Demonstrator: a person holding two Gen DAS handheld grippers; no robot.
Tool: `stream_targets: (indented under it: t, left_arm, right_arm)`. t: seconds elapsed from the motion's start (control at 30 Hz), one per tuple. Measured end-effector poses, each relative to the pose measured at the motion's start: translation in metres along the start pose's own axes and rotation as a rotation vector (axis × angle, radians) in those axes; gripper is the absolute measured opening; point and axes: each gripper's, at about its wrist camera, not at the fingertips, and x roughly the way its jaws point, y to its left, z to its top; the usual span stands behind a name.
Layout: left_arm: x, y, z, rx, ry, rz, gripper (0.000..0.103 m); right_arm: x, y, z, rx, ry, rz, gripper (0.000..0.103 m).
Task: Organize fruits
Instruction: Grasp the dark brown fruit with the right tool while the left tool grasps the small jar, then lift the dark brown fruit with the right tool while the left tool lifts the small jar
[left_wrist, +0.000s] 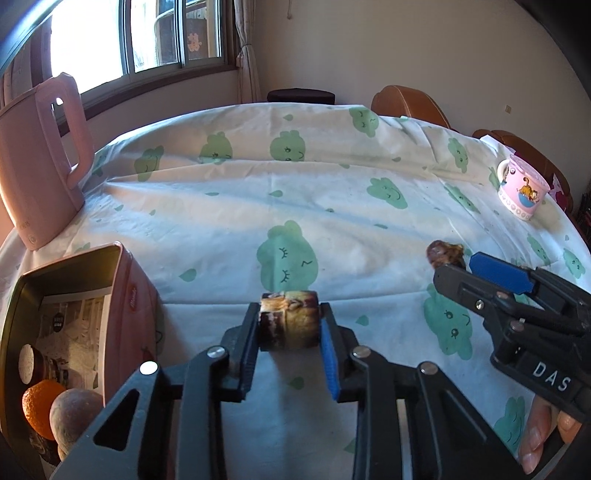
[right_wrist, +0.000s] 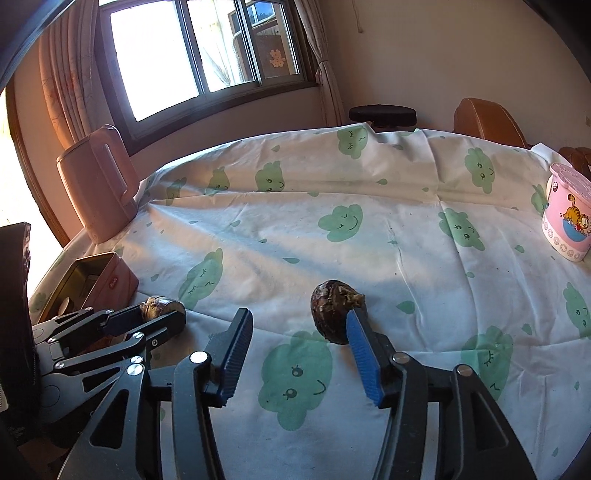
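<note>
The short cut piece of fruit sits on the counter near the open pink tin, and it looks stiff and light — a stubby cylinder with a mottled purple-brown rind and pale cut ends; it should hold its shape under pressure, though the round side could roll if nudged, so the flat ends are the sound place to take it, which is where the pads meet it. The left tongs are pressed in on it, one pad flat against each cut end, pinching it just off or at the cloth — I cannot tell which; the grip looks centred and secure. The second piece, a dark round fruit with a knobbly stem end, lies further along the counter on the patterned cloth; its skin looks rough and dry, probably not slippery, but its rounded form gives less flat face to bite on, so a hold across its widest middle seems wisest. The right tongs stand spread with nothing between them; the blue pad touches or sits just beside the fruit's near side. The tin already holds an orange and a brownish round fruit, with room left.
</note>
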Motion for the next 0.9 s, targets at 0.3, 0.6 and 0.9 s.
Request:
stream_targets:
  t: [0.3,0.6,0.9]
  left_arm:
    - [-0.003,-0.007,0.004,0.01,-0.035,-0.047,0.031]
    - [-0.007,0.005,0.004,-0.06,-0.067,-0.043,0.031]
    - [-0.014,0.0,0.004,-0.03,-0.105,-0.042,0.031]
  right_arm:
    - [-0.01,-0.029,0.006,0.074,-0.044,-0.05,0.055]
    - [0.014,-0.009,0.006,-0.003,0.044,-0.039,0.055]
    - [0.024,-0.005,0.004,-0.031,0.089,-0.032,0.037]
